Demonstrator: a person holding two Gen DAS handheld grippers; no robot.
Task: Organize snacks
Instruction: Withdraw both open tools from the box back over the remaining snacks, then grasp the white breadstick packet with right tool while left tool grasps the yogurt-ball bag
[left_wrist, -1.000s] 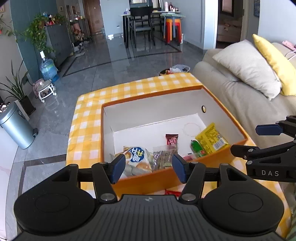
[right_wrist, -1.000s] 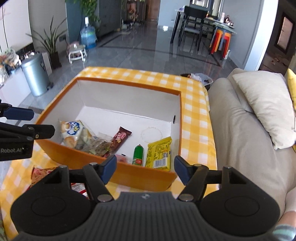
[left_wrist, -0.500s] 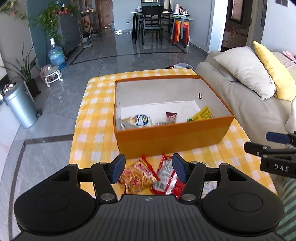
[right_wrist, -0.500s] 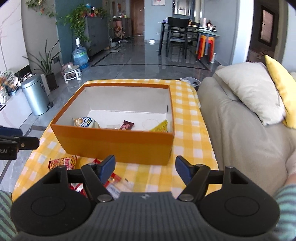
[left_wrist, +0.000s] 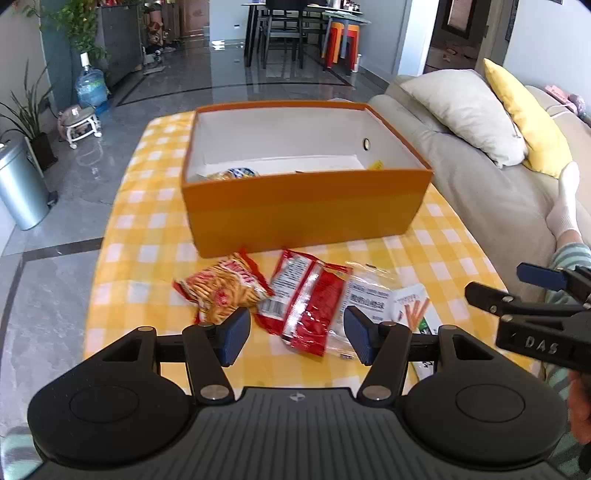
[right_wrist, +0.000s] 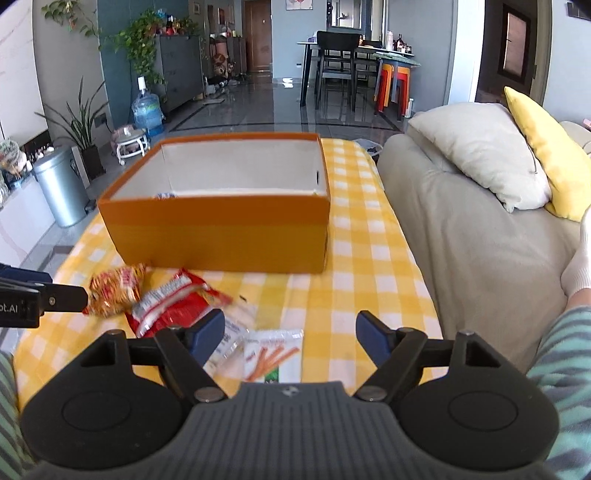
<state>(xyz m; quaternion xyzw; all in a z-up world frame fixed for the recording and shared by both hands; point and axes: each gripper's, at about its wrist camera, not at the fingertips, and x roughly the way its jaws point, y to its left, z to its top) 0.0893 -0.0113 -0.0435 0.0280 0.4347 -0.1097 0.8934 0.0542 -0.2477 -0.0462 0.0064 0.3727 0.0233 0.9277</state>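
Observation:
An orange box (left_wrist: 303, 214) (right_wrist: 221, 236) with a white inside stands on the yellow checked tablecloth (left_wrist: 147, 229) (right_wrist: 369, 266) and holds several snack packets. In front of it lie a red-and-yellow chip bag (left_wrist: 225, 286) (right_wrist: 114, 288), a red packet (left_wrist: 306, 299) (right_wrist: 170, 302), a clear packet (left_wrist: 369, 291) and a white stick-snack packet (left_wrist: 412, 308) (right_wrist: 271, 352). My left gripper (left_wrist: 297, 334) hovers open over the red packet. My right gripper (right_wrist: 291, 334) hangs above the white packet, its jaws opening with nothing pressed between them.
A beige sofa (right_wrist: 461, 236) with a cream pillow (left_wrist: 465, 110) and a yellow pillow (right_wrist: 543, 151) runs along the table's right side. A person's socked foot (left_wrist: 565, 203) and striped sleeve (right_wrist: 565, 362) are at the right. A metal bin (left_wrist: 18, 188) stands on the floor at the left.
Both grippers have pulled back from over the box toward the table's near edge and sunk lower. The loose packets in front of the box have come into view. The right jaws stand wider.

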